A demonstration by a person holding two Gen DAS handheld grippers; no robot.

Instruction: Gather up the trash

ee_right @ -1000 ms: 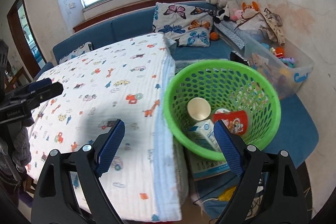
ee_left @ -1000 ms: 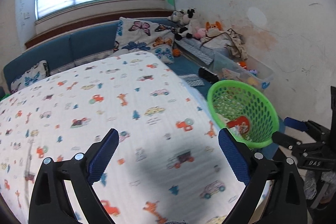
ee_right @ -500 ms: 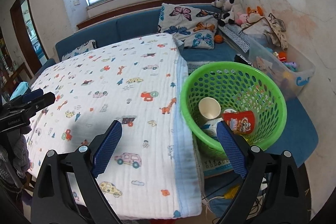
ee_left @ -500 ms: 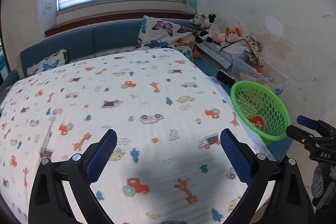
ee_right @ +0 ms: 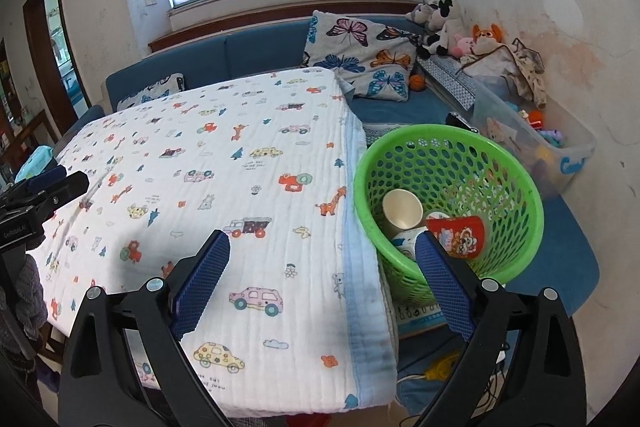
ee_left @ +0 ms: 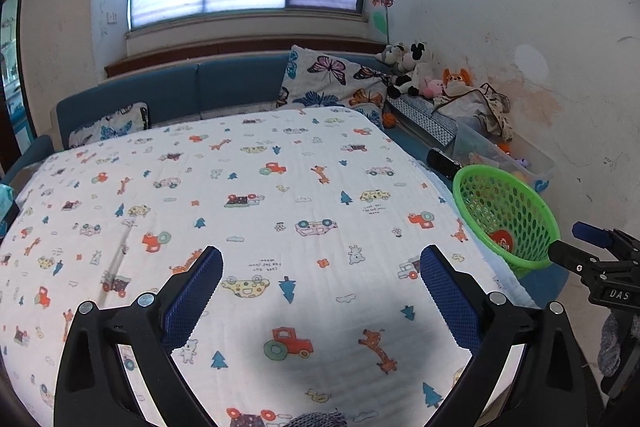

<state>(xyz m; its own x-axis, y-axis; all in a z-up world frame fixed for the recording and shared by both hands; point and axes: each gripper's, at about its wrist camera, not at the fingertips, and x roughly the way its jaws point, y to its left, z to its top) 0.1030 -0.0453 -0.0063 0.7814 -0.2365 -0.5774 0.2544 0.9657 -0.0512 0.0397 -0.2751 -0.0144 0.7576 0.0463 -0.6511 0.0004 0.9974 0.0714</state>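
Note:
A green plastic basket (ee_right: 500,163) stands beside the table's right edge; it also shows in the left wrist view (ee_left: 520,195). Inside lie a white paper cup (ee_right: 402,209), a red printed cup (ee_right: 458,233) and a white carton (ee_right: 406,241). The red cup shows through the basket in the left wrist view (ee_left: 502,239). My left gripper (ee_left: 320,273) is open and empty above the table. My right gripper (ee_right: 322,257) is open and empty above the table's right edge, next to the basket.
A white cloth with cartoon prints (ee_left: 280,195) covers the table. A blue sofa (ee_left: 224,91) with butterfly cushions (ee_right: 360,59) runs behind. Soft toys (ee_right: 444,23) and a clear storage box (ee_right: 532,143) stand along the right wall.
Both grippers have pulled back and risen from the basket and table, so more of the room shows. Both stay open and empty.

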